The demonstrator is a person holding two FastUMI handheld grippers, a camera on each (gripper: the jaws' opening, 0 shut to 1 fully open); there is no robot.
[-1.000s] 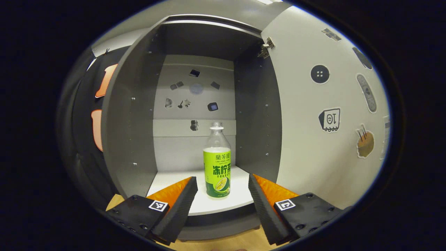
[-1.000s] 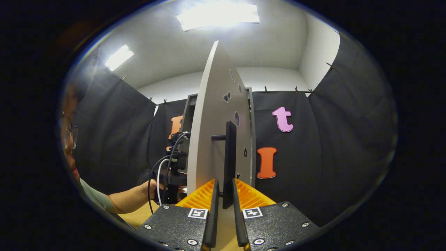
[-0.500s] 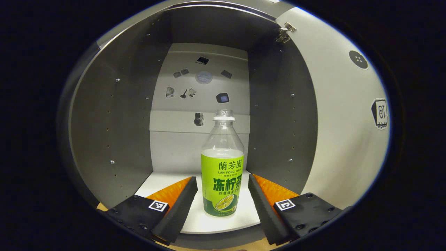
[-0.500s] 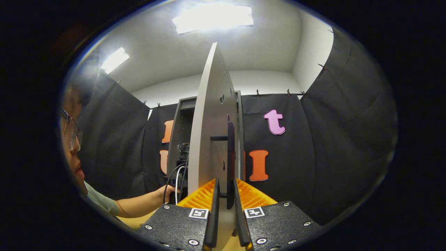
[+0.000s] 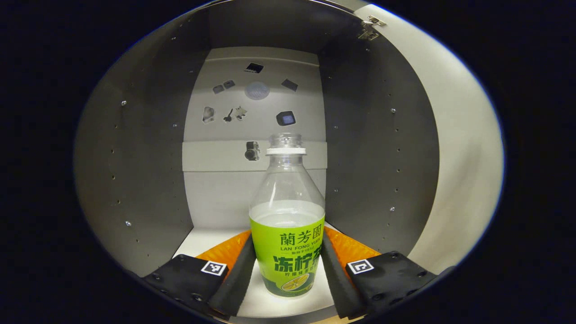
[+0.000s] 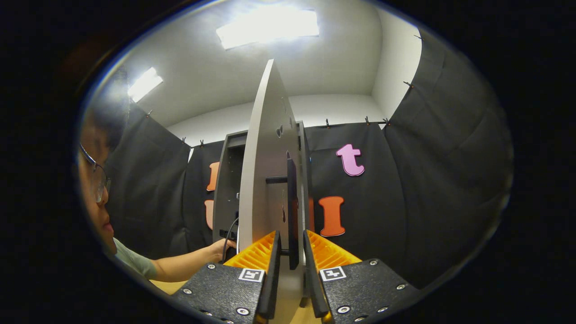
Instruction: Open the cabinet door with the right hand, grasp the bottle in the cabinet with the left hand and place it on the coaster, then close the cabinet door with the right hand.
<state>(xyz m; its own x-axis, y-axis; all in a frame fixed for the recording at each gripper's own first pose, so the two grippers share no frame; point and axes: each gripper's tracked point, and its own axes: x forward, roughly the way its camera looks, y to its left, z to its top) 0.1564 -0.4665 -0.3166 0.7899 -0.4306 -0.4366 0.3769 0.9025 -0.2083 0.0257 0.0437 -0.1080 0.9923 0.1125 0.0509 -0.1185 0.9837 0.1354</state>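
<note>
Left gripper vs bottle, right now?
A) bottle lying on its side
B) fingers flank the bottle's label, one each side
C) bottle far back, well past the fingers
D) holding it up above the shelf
B: in the left gripper view the bottle stands upright on the cabinet shelf between the left gripper's fingers.

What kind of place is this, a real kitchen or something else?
Probably a staged recording booth, not a kitchen: black cloth hangs as walls around one lone cabinet holding just a bottle, under ceiling lights.

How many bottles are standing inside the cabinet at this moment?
1. The bottle stands upright on the white cabinet floor, between the fingers of the left tool. The cabinet's front corners are out of sight, so another could be hidden there.
</note>
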